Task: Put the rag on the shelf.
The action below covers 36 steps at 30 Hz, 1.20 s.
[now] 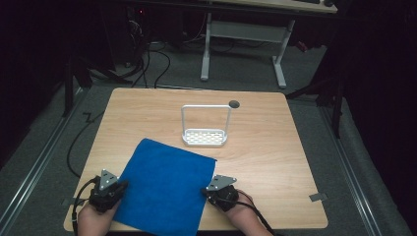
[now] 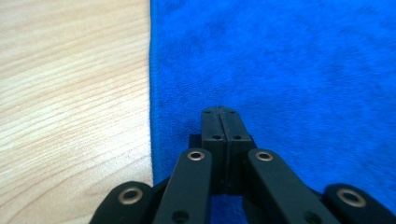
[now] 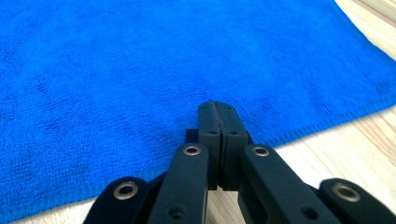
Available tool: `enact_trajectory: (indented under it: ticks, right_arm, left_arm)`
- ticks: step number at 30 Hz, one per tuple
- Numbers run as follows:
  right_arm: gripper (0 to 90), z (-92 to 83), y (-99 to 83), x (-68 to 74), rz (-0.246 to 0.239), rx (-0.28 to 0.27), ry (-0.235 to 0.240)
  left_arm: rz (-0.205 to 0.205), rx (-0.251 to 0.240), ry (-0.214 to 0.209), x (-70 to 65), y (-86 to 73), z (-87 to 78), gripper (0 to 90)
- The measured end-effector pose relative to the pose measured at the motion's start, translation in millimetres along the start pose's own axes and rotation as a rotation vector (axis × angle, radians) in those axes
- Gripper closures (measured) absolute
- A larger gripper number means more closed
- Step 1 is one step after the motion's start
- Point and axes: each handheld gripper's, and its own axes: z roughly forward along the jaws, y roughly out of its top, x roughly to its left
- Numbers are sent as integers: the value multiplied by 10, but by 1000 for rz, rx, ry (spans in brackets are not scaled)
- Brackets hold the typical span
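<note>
Lying flat at table's (image 1: 275,147) 6 o'clock: blue cloth (image 1: 164,189), rack (image 1: 205,129) at 12 beyond. Left gripper (image 1: 114,189) at cloth's 9, right gripper (image 1: 210,192) at 3; both pinched closed, empty. Risk: closed tips dragging cloth, bunching it

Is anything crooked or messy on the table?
Only a little. The blue cloth lies flat but turned askew to the table edges, and its near end hangs over the front edge. The white rack stands upright behind it. Nothing looks spilled or broken.
</note>
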Motion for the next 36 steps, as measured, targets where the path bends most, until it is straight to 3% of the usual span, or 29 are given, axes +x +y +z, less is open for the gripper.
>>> enact_trajectory:
  ticks: [2,5,16,17,23,29,31,36]
  right_arm:
    - [900,-21,-28,-23,4,-4,-12]
    - [900,-65,-75,-68,22,-4,-32]
    - [900,-201,-205,-264,80,4,-97]
    - [900,-231,-239,-303,105,2,-110]
    - [900,-323,-334,-418,153,1,-144]
    - [900,-390,-401,-493,172,3,-173]
    - [900,-440,-445,-545,180,10,-196]
    - [900,-486,-487,-601,195,13,-211]
  left_arm:
    - [-7,6,-23,21,-1,26,900]
    - [21,9,-34,-13,7,31,900]
    - [93,15,-117,-279,79,93,900]
    - [96,14,-126,-298,87,102,900]
    - [141,21,-171,-428,149,156,900]
    - [166,22,-209,-547,189,195,900]
    - [195,25,-225,-636,204,204,900]
    - [204,21,-247,-731,225,232,900]
